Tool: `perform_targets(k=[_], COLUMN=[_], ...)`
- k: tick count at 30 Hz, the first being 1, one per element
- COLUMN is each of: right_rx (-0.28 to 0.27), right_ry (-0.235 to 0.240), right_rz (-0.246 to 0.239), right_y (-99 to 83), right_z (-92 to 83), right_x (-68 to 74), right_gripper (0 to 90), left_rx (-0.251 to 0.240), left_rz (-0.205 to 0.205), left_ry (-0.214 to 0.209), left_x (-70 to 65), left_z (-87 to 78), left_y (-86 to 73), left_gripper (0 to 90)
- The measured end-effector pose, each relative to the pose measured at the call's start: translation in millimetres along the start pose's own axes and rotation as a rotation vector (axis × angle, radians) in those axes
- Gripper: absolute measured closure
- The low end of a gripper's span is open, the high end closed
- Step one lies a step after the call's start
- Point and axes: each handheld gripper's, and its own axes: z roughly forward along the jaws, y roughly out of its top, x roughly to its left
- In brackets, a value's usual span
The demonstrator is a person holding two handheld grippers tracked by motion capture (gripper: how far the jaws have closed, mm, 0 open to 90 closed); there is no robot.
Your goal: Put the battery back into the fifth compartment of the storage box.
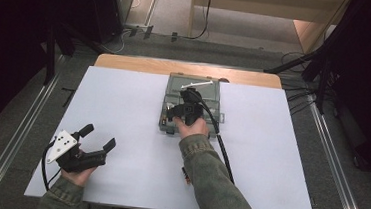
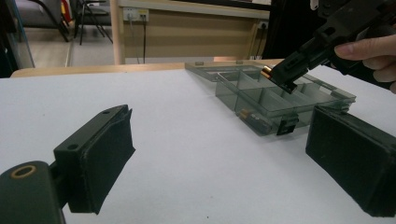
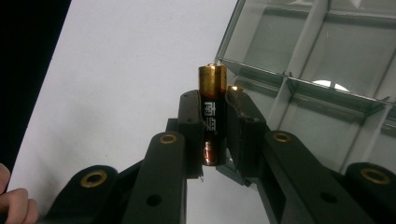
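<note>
The battery is pinched upright between the right gripper's jaws, gold cap outward, just over the near edge of the clear compartment box. Going left to right across the white table: the left gripper rests low at the near left corner, jaws spread wide and empty — then the right gripper, closed on the battery, hangs above the box at mid-table. Another battery lies in a near compartment.
</note>
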Motion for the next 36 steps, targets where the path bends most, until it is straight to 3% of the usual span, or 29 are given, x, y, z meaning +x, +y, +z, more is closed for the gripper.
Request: perform_targets(k=[5,6,8,12,17,20,23,25,36], right_rx=[-0.009,-0.006,-0.012,-0.009,-0.013,0.016,0.084,0.083,0.084], right_ry=[0.013,0.022,0.036,0.028,-0.007,-0.036,-0.060,-0.090,-0.097], right_rz=[0.032,0.050,0.069,0.033,-0.052,-0.100,-0.158,-0.180,-0.251], right_y=[0.9,0.9,0.9,-0.7,-4.1,-6.9,-11.8,-16.1,-36.0], right_z=[2.4,2.6,2.0,-4.4,-12.2,-13.0,-10.1,-11.4,-26.3], right_x=[-0.9,-1.9,-3.0,-0.9,0.5,1.1,2.2,3.9,7.7], right_gripper=[76.0,64.8,57.2,47.4,26.2,13.1,0.0,0.0,0.0], left_rx=[-0.001,-0.001,0.001,0.001,0.002,0.004,0.004,0.003,0.002], left_rz=[-0.003,-0.002,-0.004,-0.003,-0.002,-0.004,-0.003,-0.003,-0.006], left_ry=[0.000,0.001,-0.002,0.000,-0.001,-0.005,-0.005,-0.002,0.000], left_x=[0.0,0.0,0.1,0.1,0.0,-0.1,-0.3,-0.2,0.2], left_z=[0.0,0.0,0.3,0.0,0.1,0.2,0.1,-0.3,-0.3], left_y=[0.1,0.1,-0.1,-0.2,-0.2,-0.3,-0.4,-0.3,-0.1], left_gripper=[7.6,7.6,7.6,7.6,7.6,7.6,7.6,7.6,7.6])
